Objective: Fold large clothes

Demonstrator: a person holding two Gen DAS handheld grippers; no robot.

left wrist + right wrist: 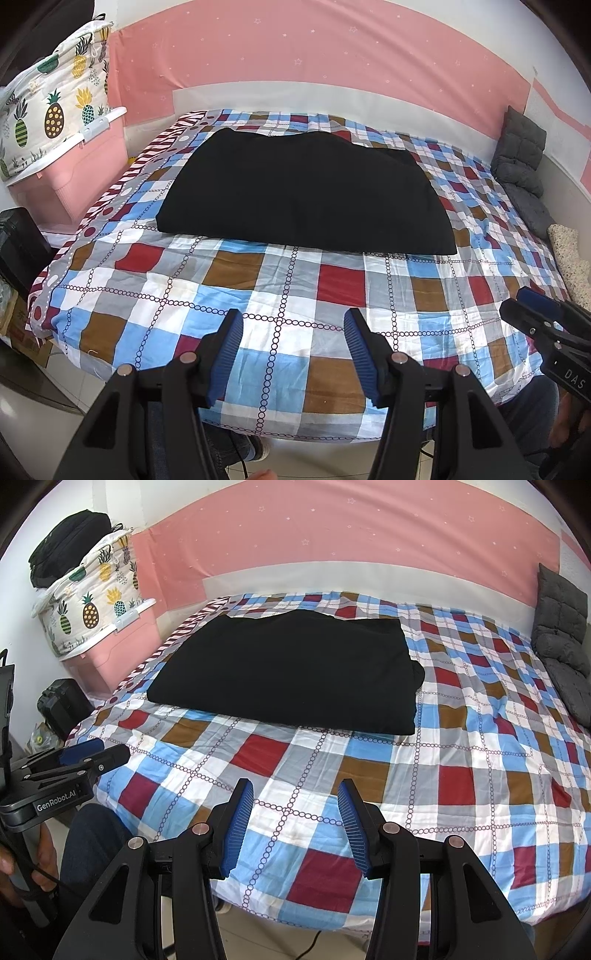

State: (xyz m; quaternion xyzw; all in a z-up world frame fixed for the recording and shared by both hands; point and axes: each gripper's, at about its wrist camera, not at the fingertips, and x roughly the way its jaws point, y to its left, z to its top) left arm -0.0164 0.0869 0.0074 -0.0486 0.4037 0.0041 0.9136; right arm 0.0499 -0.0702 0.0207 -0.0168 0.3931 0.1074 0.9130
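Garment, black point(303, 195): folded into a flat, roughly rectangular stack, lying toward the far left part of the checked bedspread point(332, 295), well apart from both of my grippers. Its near edge is straight; the far edge is slightly uneven.

Left gripper point(293, 325): my fingers stand apart, nothing between the blue ribbed pads point(229, 354), poised above the near edge of the bed.

Right gripper point(295, 794): fingers likewise parted and empty, above the near edge of the bed, beside the left one.

Bedspread: squares of red, blue, brown, grey and white with chain-link lines; striped border along the left side.

Storage box, pink point(74, 173): left of the bed, carrying a pineapple-print bag point(51, 99).

Cushion, grey quilted point(561, 635): propped at the far right corner against the wall.

Wall covering, pink point(314, 55): behind the bed.
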